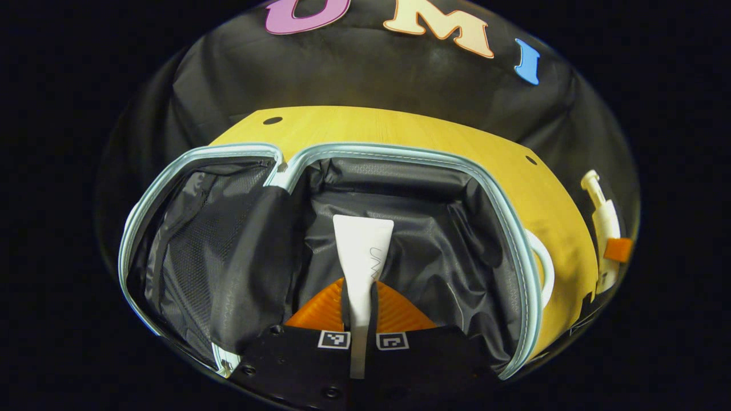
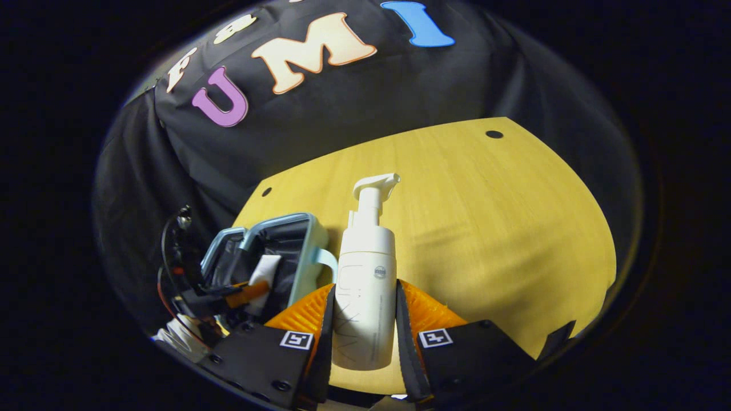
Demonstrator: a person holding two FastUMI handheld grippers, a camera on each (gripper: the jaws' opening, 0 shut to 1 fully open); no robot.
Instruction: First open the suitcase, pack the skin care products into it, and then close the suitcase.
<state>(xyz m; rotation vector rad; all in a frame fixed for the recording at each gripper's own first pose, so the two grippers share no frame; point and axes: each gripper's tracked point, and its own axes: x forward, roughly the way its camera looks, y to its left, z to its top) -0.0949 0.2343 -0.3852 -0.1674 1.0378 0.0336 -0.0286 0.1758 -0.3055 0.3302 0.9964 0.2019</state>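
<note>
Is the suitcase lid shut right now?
No. In the left gripper view the suitcase lies open, its dark lining exposed, with the left tongs holding a white tube over it.

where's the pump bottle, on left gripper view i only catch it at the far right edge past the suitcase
Observer: The pump bottle stands upright between the right gripper jaws, over the table.
Operator: jaws actually on it?
Observer: Both pads press its sides, so it is gripped.
Operator: can you see my left gripper from there?
Observer: Yes, the left gripper sits over the open suitcase, holding the white tube above the lining.
</note>
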